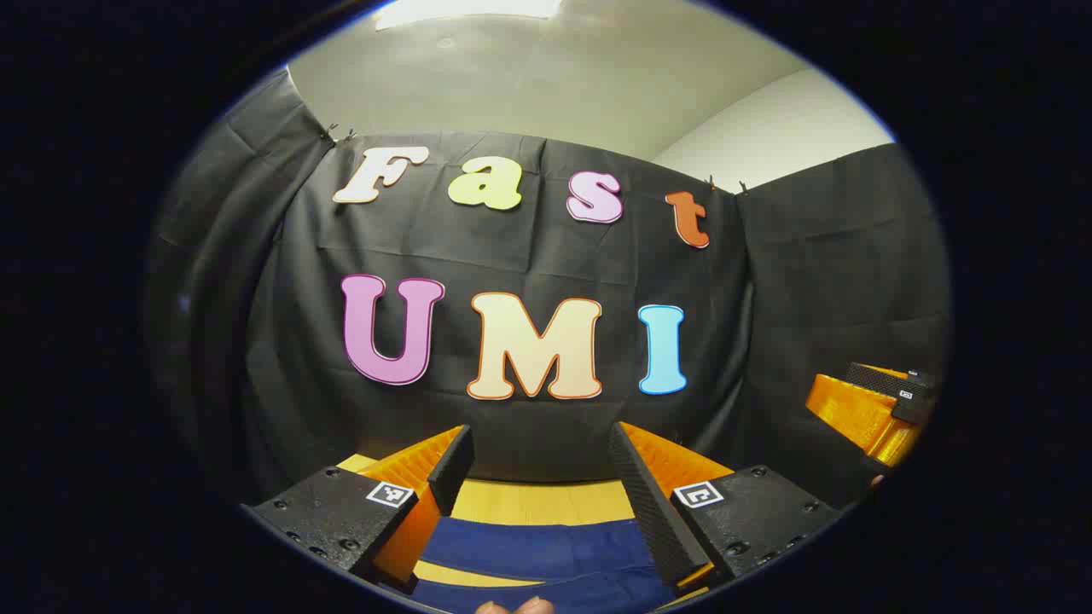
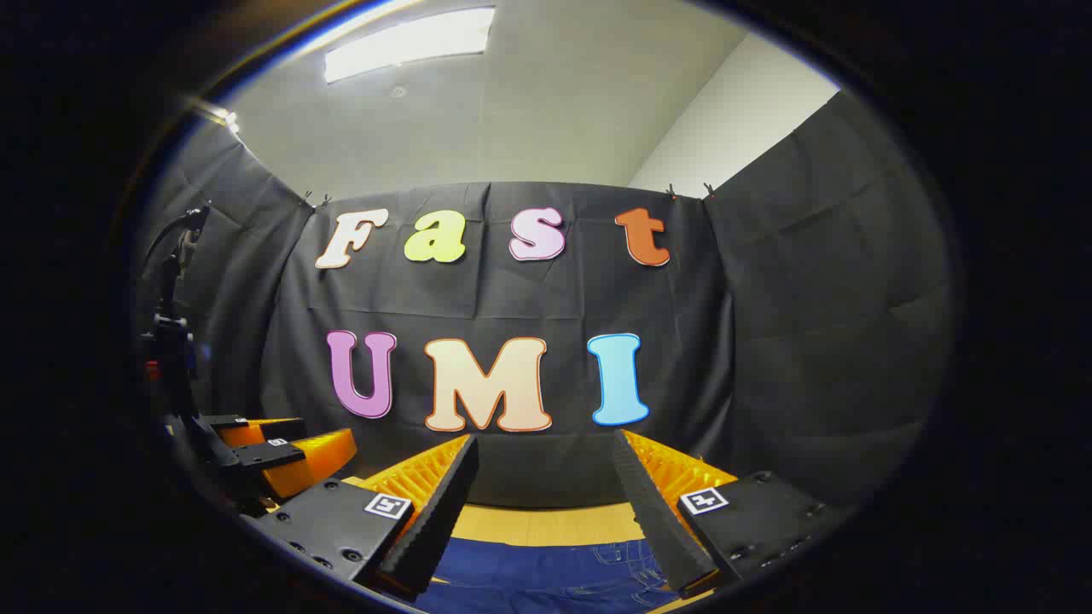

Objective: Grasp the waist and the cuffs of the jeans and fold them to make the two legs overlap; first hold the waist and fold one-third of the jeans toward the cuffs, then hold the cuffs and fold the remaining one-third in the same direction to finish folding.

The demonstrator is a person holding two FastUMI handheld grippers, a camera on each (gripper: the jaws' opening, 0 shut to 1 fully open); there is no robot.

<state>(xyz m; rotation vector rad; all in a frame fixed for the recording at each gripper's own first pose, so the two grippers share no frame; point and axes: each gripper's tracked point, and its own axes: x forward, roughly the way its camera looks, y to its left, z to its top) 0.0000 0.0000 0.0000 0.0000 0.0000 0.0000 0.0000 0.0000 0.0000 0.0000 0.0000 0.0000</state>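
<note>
Hanging level over the scene: both claws face the black cloth wall, nothing between the fingers of either.
Room: black cloth wall point(image 2: 529, 298) on three sides, pale ceiling above it with a lit panel point(image 2: 409, 43).
Surface: light wood point(image 1: 546, 503), bare in a strip between the cloth wall and the far edge of the jeans.
Jeans: dark blue denim lying flat on the surface below both claws point(image 2: 546, 576) – stitched seams and what looks like a pocket show in the right gripper view, so the waist is probably under that claw; in the left gripper view the denim point(image 1: 546, 546) is plainer, with a strip of wood showing across it.
Left claw: point(image 1: 546, 477) spread wide, released, above the denim and not touching it.
Right claw: point(image 2: 546, 486) likewise spread and released, above the denim.
Step, as I judge it: first grasp not yet made – the jeans look unfolded.
Risk: pinching only the top layer, so the legs slide apart when lifted; caused by a shallow descent.
Risk: uneven lift between the two claws, skewing the fold line.
</note>
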